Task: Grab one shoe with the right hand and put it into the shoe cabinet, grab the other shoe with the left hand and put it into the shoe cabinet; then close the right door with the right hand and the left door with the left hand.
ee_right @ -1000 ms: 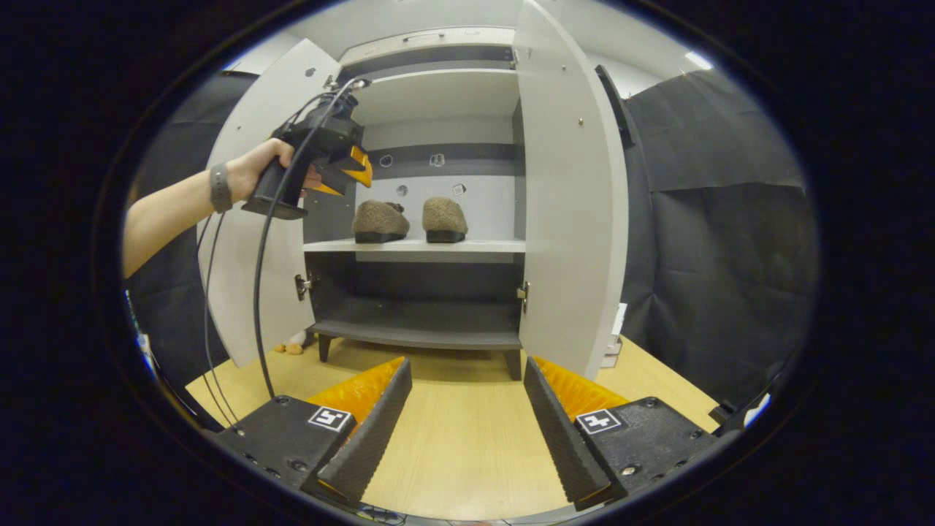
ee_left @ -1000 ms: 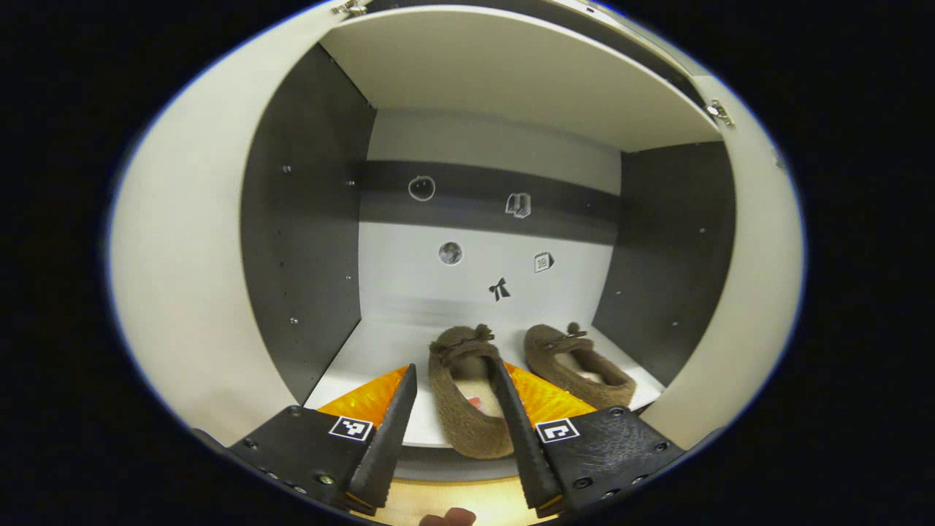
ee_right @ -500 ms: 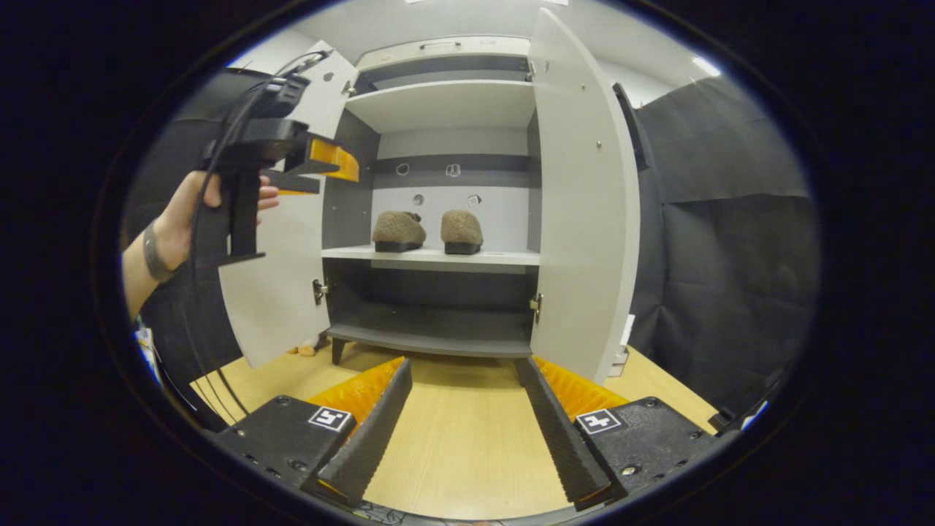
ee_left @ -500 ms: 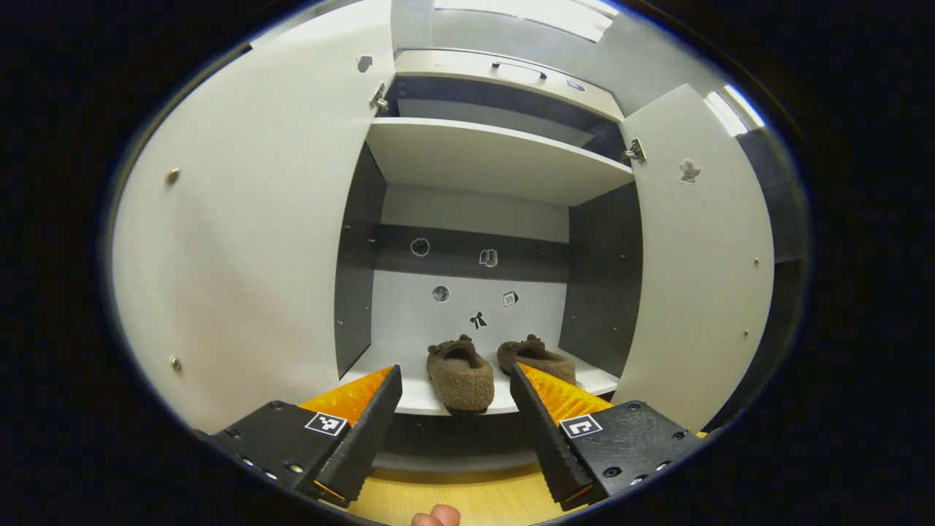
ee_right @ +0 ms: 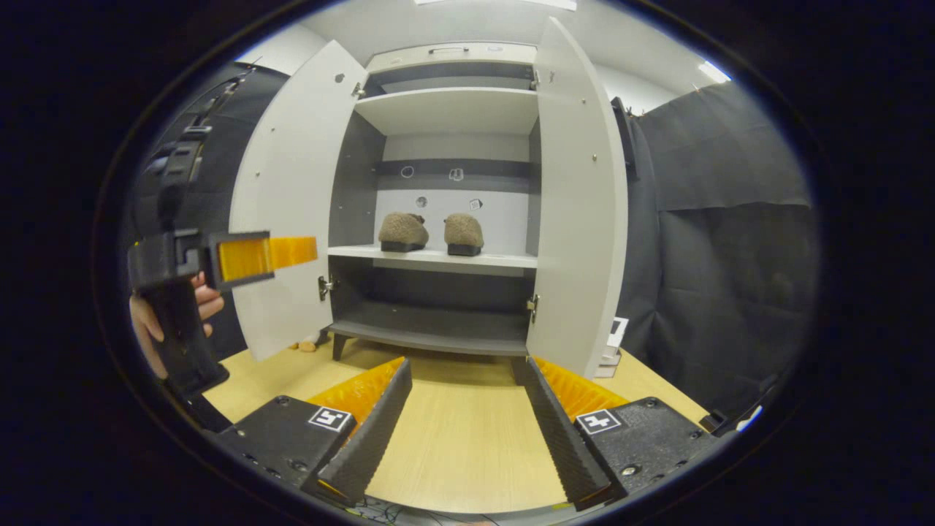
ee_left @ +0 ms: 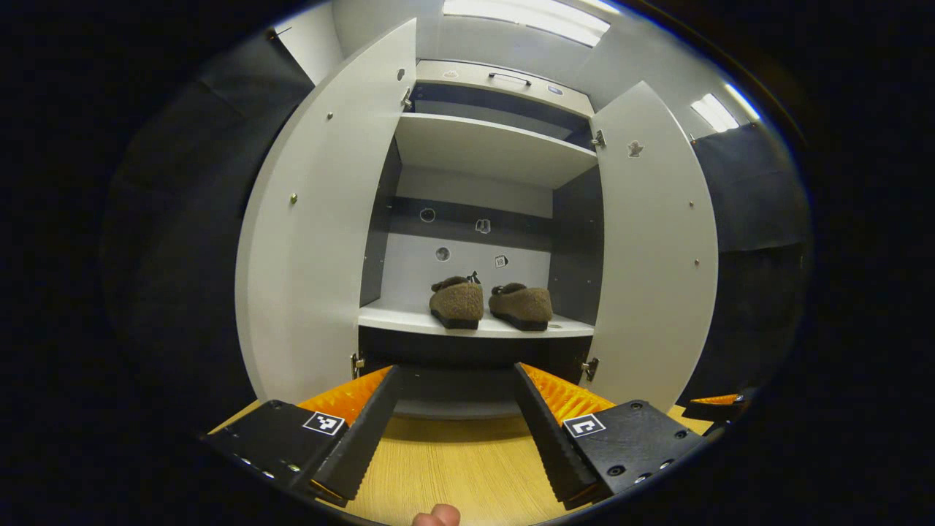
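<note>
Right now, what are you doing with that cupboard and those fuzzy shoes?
A person holds a tool in each hand. Both brown shoes sit side by side on the middle shelf of the shoe cabinet. Both tools, left and right, are open and empty. The left door and right door are open, waiting to be closed.

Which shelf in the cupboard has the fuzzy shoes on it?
The middle shelf, the white one. The two brown shoes sit on it side by side. The grey bottom shelf below it has no shoes.
</note>
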